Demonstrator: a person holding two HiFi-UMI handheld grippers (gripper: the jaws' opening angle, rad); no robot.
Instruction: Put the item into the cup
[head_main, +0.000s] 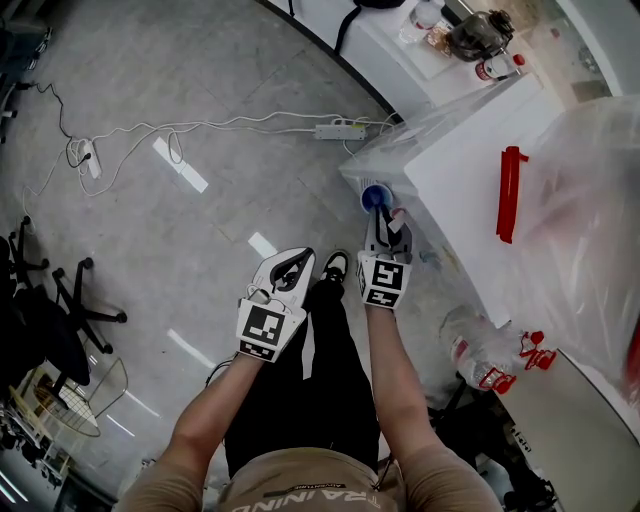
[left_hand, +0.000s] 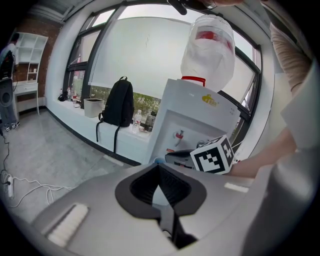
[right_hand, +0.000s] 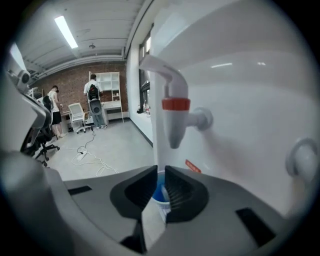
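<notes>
right tongs: closing almost fully, pinching the wall of the blue cup.
blue cup: sitting just below the red tap of the water dispenser.
left tongs: pressing together on nothing, hanging beside the right tongs, facing the water dispenser.

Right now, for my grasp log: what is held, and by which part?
Right gripper pinches the blue cup by its near rim; left gripper holds nothing.
</notes>
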